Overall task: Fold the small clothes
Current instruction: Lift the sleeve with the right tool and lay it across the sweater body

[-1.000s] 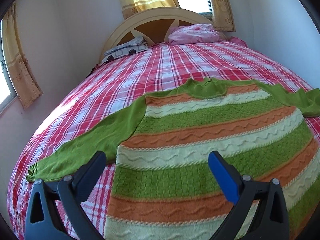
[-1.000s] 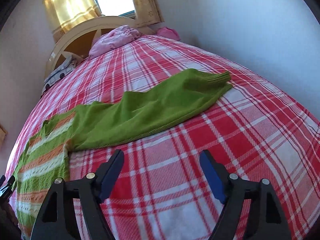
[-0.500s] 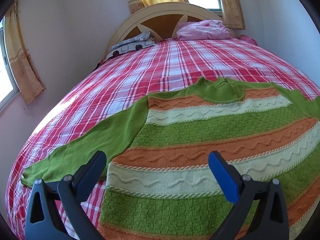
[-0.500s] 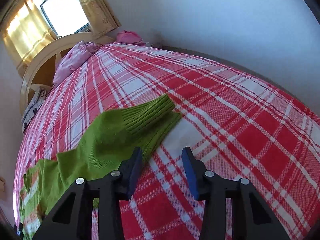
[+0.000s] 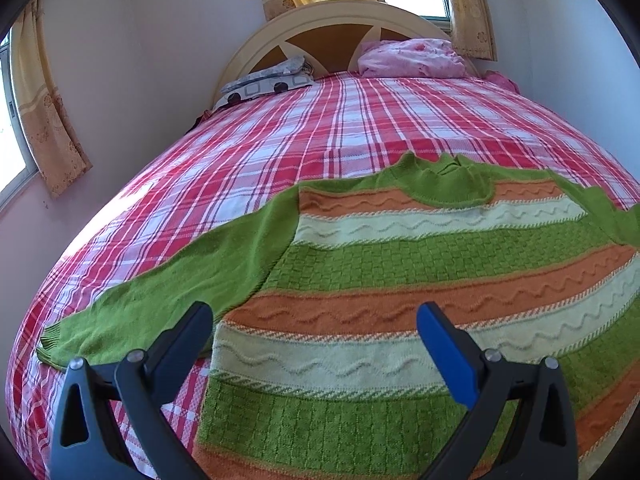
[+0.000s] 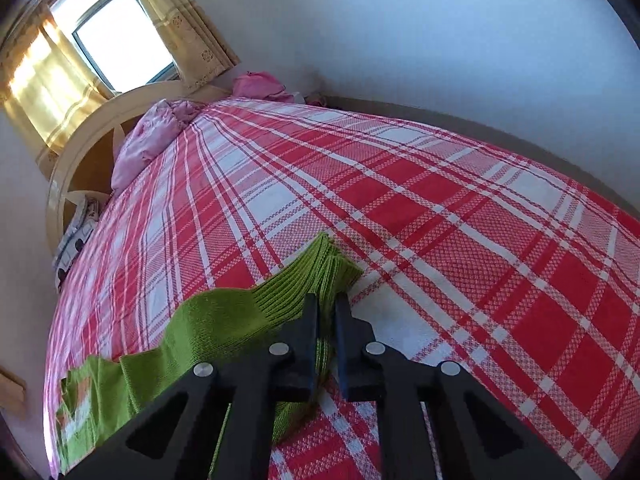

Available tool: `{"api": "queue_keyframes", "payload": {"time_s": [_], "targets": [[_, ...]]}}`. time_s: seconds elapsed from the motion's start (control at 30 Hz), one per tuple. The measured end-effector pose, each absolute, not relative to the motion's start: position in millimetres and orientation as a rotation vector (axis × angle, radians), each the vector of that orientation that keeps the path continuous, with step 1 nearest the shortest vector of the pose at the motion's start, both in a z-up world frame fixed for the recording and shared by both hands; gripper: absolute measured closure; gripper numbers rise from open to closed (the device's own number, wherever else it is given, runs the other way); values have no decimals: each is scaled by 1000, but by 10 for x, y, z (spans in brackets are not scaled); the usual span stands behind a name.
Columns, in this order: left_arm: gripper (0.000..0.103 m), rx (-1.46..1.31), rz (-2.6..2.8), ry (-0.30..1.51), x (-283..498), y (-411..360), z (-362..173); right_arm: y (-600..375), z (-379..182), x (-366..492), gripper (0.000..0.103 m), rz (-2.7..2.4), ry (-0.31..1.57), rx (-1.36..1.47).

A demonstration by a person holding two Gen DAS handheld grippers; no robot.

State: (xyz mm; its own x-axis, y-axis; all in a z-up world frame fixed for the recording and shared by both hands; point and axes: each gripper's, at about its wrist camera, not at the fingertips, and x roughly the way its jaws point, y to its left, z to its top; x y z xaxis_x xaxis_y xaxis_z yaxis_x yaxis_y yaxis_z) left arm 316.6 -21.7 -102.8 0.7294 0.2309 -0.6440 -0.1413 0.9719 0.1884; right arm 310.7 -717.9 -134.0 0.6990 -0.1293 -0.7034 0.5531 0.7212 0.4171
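Note:
A small knitted sweater (image 5: 420,280) with green, orange and cream stripes lies flat on the red plaid bed, neck toward the headboard. Its left green sleeve (image 5: 168,296) stretches out to the left. My left gripper (image 5: 316,328) is open and empty, just above the sweater's lower left body. In the right wrist view my right gripper (image 6: 327,308) is shut on the ribbed cuff of the right green sleeve (image 6: 304,284); the sleeve trails back to the lower left.
The red plaid bedspread (image 5: 360,128) covers the whole bed. A pink pillow (image 5: 412,58) and a patterned pillow (image 5: 264,84) lie by the cream headboard (image 5: 332,28). Walls stand close at the left (image 5: 120,80) and at the right (image 6: 440,40).
My right gripper moved forward to the sleeve's cuff and closed on it. My left gripper moved forward over the sweater's body and stayed open.

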Motion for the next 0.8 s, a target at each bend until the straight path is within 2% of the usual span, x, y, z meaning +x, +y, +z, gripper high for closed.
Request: {"api": "queue_keyframes", "payload": {"time_s": [0.2,0.47,0.8], "targets": [[0,104,186,715,3082,-162,-948,-7104,-1020,2830,96,-426,599,632],[0,98,176,701,3010,-102,-900,-6820,-478,2930,96,-365,544,531],[0,74,194,708,2973,157,-929,-5851,261,3263,96,-175,474,381]]}}
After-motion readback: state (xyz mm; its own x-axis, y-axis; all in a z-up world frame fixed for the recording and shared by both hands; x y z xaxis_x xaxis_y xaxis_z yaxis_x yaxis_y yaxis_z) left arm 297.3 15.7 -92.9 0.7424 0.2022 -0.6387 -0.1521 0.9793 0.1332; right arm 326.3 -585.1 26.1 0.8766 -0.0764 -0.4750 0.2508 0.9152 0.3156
